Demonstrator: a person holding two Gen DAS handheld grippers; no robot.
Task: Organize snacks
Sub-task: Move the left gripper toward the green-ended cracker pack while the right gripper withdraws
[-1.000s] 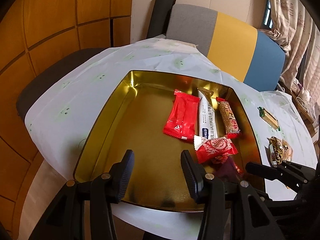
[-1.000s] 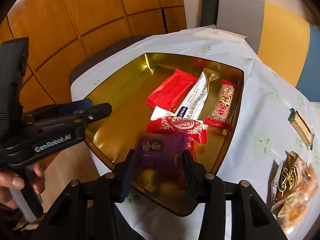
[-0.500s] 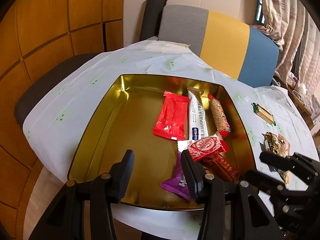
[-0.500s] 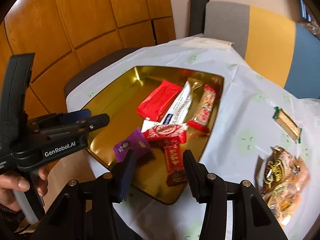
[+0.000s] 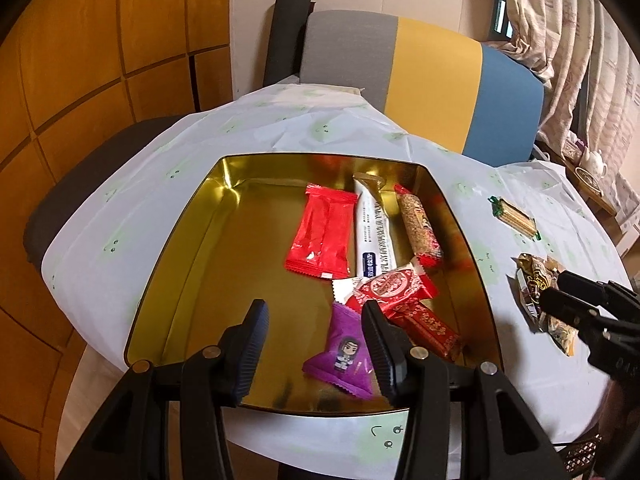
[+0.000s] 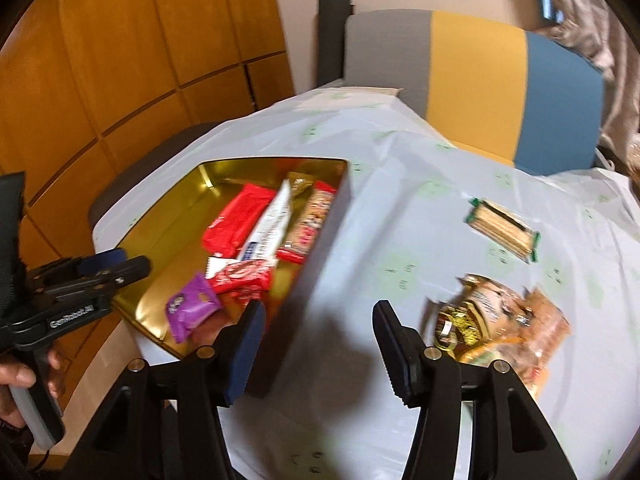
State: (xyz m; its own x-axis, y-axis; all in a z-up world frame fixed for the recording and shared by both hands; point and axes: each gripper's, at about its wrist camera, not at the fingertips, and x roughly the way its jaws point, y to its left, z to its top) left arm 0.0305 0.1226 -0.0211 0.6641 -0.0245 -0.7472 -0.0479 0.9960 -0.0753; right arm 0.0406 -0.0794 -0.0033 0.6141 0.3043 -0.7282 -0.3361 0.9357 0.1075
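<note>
The counter (image 6: 360,360) carried a gold tin (image 5: 188,248) holding six snacks; the purple packet (image 5: 344,352) lay in its near corner. The right gripper (image 6: 318,344), jaws just widened and empty, hung beside the crinkly packet pile (image 6: 496,320) — its slippery film could slide out of a pinch. The loose cracker pack (image 6: 502,232) ran diagonally, away to the left. The left gripper (image 5: 314,344) gaped, holding nothing.

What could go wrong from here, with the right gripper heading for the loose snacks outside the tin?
1. The gold-wrapped snacks lie in an overlapping pile, so the open right gripper may grab several or only a crinkly edge.
2. The tablecloth is wrinkled and could get pinched.
3. The tin is crowded on its right side; another drop may stack there.
</note>
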